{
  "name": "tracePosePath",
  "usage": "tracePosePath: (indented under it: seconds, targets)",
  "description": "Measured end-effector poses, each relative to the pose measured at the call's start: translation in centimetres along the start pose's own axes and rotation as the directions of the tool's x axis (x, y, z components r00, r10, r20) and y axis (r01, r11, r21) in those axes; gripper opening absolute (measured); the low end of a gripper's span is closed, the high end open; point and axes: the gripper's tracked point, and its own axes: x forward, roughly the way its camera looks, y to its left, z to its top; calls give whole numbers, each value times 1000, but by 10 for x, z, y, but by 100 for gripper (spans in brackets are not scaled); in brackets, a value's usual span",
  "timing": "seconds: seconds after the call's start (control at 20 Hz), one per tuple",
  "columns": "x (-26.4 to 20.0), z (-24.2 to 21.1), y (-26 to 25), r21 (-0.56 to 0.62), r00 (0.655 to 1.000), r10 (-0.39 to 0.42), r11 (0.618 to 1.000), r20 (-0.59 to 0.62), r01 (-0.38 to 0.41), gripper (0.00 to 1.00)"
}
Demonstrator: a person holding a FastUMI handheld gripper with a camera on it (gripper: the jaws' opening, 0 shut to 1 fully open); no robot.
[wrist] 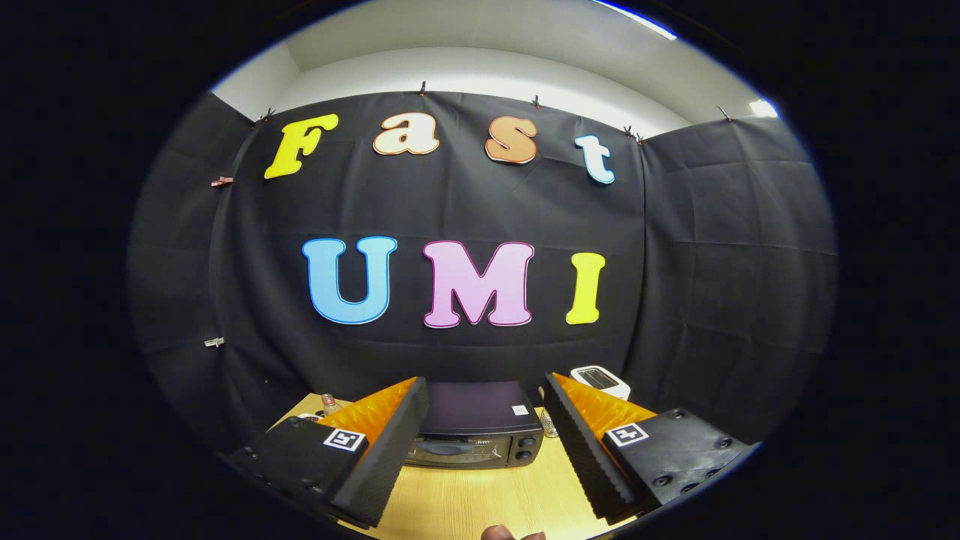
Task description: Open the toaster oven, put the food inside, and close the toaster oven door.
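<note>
A black toaster oven (475,426) stands on the wooden table (480,499) against the booth's wall, its door shut and two knobs on its right side. My gripper (484,394) is held high and back from it, open, with nothing between the fingers. The oven shows in the gap between the two fingertips, well beyond them. A brown rounded bit of something (501,533) peeks in at the near table edge; I cannot tell what it is.
A white boxy appliance (600,379) sits behind the right finger, right of the oven. A small bottle (328,403) stands at the table's far left corner by the left finger. A small ridged item (550,424) lies just right of the oven.
</note>
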Motion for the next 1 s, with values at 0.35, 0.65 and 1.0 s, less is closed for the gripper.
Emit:
tracePosePath:
  seconds: [0.35,0.65,1.0]
  targets:
    - [0,1,-3,3,1000,4,1000,-2,-4,100]
    - [-1,1,1,-6,1000,9,1000,2,-9,100]
    - [-1,3,0,-11,1000,10,1000,0,-10,100]
